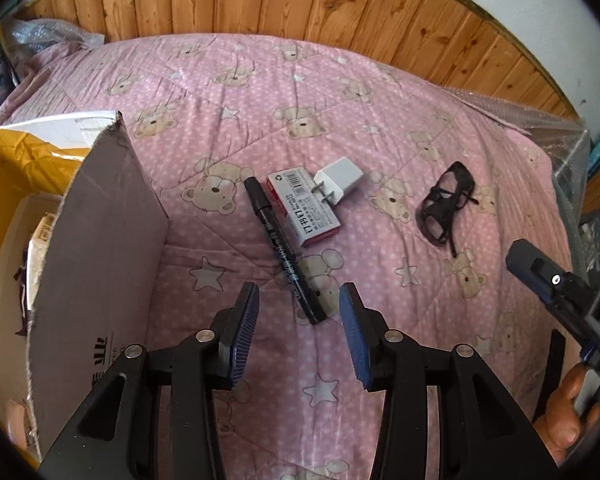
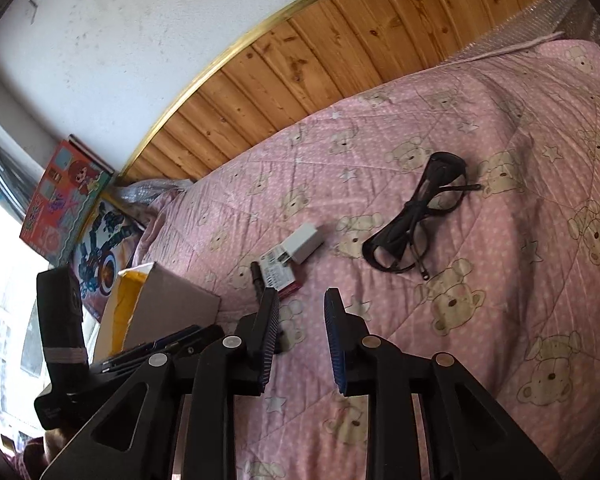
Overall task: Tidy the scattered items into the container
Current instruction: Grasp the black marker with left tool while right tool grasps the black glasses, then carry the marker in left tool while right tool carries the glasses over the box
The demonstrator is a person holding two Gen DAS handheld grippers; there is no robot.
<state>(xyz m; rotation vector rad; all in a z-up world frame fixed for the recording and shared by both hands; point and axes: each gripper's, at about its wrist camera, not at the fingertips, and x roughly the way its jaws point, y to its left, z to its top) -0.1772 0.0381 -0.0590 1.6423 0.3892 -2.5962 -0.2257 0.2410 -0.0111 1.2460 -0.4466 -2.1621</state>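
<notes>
On the pink bear quilt lie a black marker point(image 1: 284, 250), a small pink-and-white staples box point(image 1: 302, 208), a white USB charger point(image 1: 338, 180) partly on the box, and black glasses point(image 1: 446, 206). My left gripper point(image 1: 298, 312) is open and empty, low over the marker's near end. An open cardboard box point(image 1: 100, 264) stands at its left. In the right wrist view my right gripper point(image 2: 302, 324) is open and empty above the quilt, with the glasses point(image 2: 416, 220) ahead to the right and the charger point(image 2: 304, 242), staples box point(image 2: 278, 274) and marker point(image 2: 257, 280) ahead left.
A wooden headboard point(image 1: 300, 0) runs along the far side of the bed. Bubble wrap point(image 1: 556, 128) lies at the bed's right edge. Colourful toy boxes point(image 2: 66, 204) lean on the wall past the cardboard box point(image 2: 168, 304). The right gripper's body point(image 1: 560, 296) shows at the left view's right edge.
</notes>
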